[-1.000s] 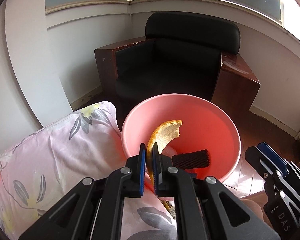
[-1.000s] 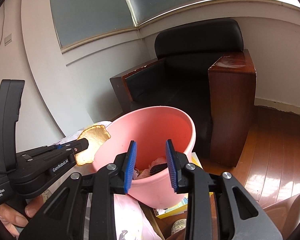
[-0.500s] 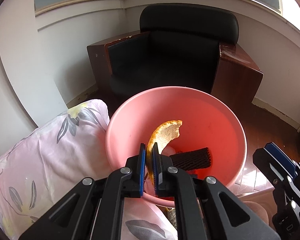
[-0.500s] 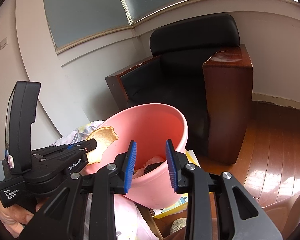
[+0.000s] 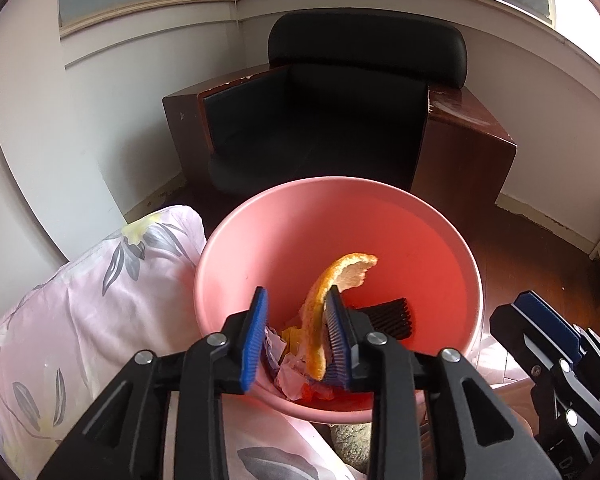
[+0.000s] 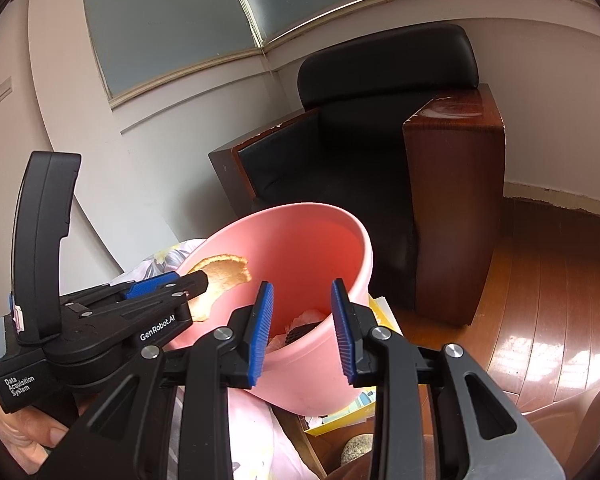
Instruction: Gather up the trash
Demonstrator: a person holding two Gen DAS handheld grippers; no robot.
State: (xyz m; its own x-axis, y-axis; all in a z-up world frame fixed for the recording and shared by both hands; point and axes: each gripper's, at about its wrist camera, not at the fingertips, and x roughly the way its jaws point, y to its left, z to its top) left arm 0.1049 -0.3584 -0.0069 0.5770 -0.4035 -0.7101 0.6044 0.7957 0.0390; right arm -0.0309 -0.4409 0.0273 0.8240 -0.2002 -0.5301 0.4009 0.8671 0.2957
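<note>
- Your left gripper (image 5: 294, 334) hung over the near rim of the pink bin (image 5: 236, 236), aimed down into it. Its jaws had just been opening and stood apart.
- The orange peel (image 5: 332, 292) was between those jaws, leaning against the right-hand blue pad; the left-hand pad was clear of it. No squeeze on the peel, so I logged this gripper as open.
- The peel's upper end curled toward 1 o'clock above the pad tips; its lower end hung over the rubbish in the bin.
- In the bin: crumpled paper scraps (image 5: 288, 372) at 6 o'clock, and a black ribbed piece (image 5: 392, 316) at 4 o'clock from the bin's centre.
- Your right gripper (image 6: 302, 328) was just outside the bin at its near wall, jaws parted with nothing between them. Through the gap you saw the bin wall and the scraps inside.
- From the right wrist view, the left gripper lay at 9 o'clock, its tip over the bin rim with the peel showing past it. Your hand (image 6: 28, 436) held its handle at 8 o'clock.
- A floral pillow (image 5: 84, 312) lay touching the bin at 9 o'clock in the left wrist view. A black armchair (image 5: 340, 120) stood beyond the bin at 12 o'clock.
</note>
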